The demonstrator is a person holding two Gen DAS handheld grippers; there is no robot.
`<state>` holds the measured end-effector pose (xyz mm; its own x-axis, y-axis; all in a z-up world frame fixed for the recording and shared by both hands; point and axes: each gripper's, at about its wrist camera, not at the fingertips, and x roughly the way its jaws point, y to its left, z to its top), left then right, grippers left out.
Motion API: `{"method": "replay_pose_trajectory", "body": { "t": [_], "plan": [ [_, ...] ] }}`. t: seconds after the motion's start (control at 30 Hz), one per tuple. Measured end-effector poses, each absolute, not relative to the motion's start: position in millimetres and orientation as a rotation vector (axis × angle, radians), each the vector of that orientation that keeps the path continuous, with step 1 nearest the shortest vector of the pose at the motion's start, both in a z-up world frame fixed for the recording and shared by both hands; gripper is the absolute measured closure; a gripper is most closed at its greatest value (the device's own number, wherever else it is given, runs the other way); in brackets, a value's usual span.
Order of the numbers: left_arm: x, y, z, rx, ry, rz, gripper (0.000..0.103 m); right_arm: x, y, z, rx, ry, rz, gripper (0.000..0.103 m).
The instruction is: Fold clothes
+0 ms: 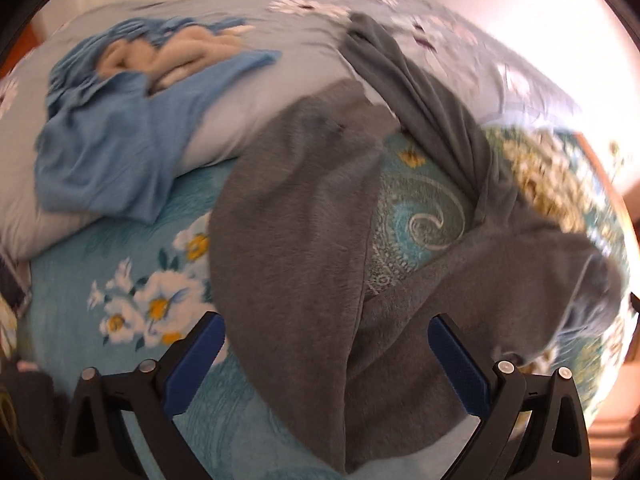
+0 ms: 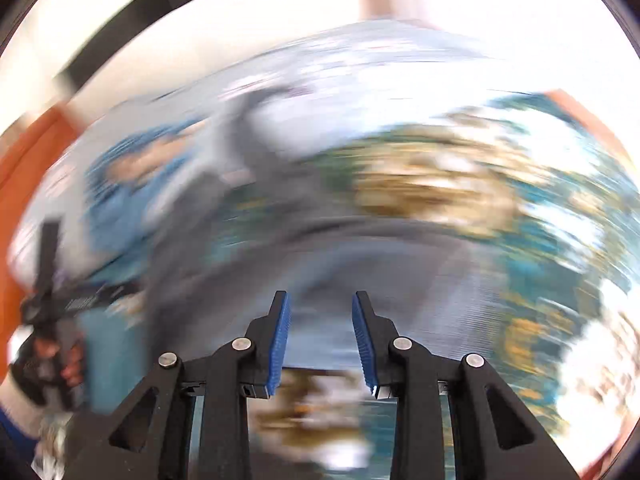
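A grey fleece garment (image 1: 304,208) lies spread and rumpled on the teal floral bedspread (image 1: 132,256), one long part reaching up to the far pillow area. My left gripper (image 1: 324,332) is open wide just above its near part, holding nothing. A blue garment (image 1: 100,148) with a beige cloth (image 1: 160,56) on it lies on the pillow at the left. The right wrist view is heavily blurred; my right gripper (image 2: 320,300) is open and empty above a grey smear of the garment (image 2: 360,248). The left gripper (image 2: 52,300) shows at that view's left edge.
A pale pillow (image 1: 224,120) and a light floral quilt (image 1: 440,28) lie at the head of the bed. The bed's right edge (image 1: 600,184) meets a bright wall. An orange-brown surface (image 2: 20,184) is at the left of the right wrist view.
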<state>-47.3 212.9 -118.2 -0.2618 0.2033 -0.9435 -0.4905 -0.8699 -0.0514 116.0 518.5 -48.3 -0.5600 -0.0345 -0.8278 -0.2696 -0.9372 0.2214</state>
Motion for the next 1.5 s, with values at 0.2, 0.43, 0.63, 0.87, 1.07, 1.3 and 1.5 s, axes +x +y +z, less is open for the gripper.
{"method": "replay_pose_trajectory", "body": {
  "t": [0.2,0.43,0.63,0.87,1.07,1.3,1.5],
  "plan": [
    [-56.3,229.6,-149.5,-1.630,0.501,2.150,0.017,133.0,564.6,-73.4,-1.421,0.696,2.539,0.070],
    [-60.0,225.8,-160.4,-1.653,0.513,2.136,0.046,117.2,549.1,-87.0,-1.553,0.640,2.653,0.070],
    [-71.7,204.0,-150.0,-1.684,0.279,2.113,0.072,103.5,547.4,-99.9,-1.659,0.707,2.644,0.095],
    [-85.1,166.9,-125.8,-1.677,0.255,2.211,0.097,72.2,576.7,-33.9,-1.418,0.898,2.806,0.100],
    [-94.7,87.1,-76.0,-1.606,-0.131,2.499,0.097,7.4,608.3,3.3,-1.312,0.818,2.815,0.100],
    [-88.7,52.3,-101.4,-1.752,-0.285,2.474,0.096,-80.0,639.4,-62.1,-1.491,0.904,2.580,0.099],
    [-92.6,54.8,-117.6,-1.775,-0.310,2.455,0.096,-75.6,638.1,-66.7,-1.483,0.792,2.578,0.072]
  ]
}}
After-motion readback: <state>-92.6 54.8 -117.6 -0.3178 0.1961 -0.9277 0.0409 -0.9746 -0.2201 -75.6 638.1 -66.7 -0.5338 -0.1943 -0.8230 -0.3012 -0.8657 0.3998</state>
